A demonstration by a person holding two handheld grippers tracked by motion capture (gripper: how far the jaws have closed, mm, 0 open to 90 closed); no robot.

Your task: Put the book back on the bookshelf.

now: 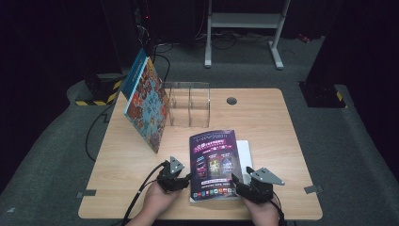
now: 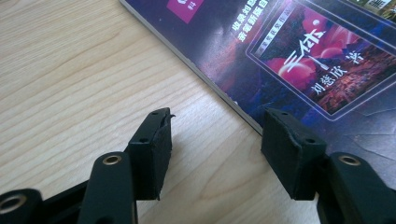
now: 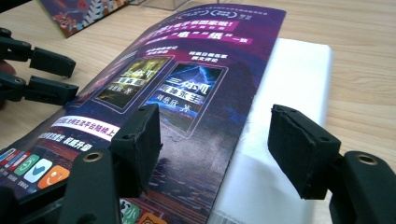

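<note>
A purple magazine [image 1: 214,162] lies flat at the near edge of the wooden table [image 1: 273,127], on top of a white book [image 1: 245,153] whose right margin shows beside it. The left gripper [image 1: 184,177] sits at the magazine's left edge and the right gripper [image 1: 237,181] at its lower right corner; both have their jaws apart, straddling the cover's edge without pressing on it. Each hand [image 1: 160,200] rests low at the table's near edge, gripper aimed inward and nearly level.
</note>
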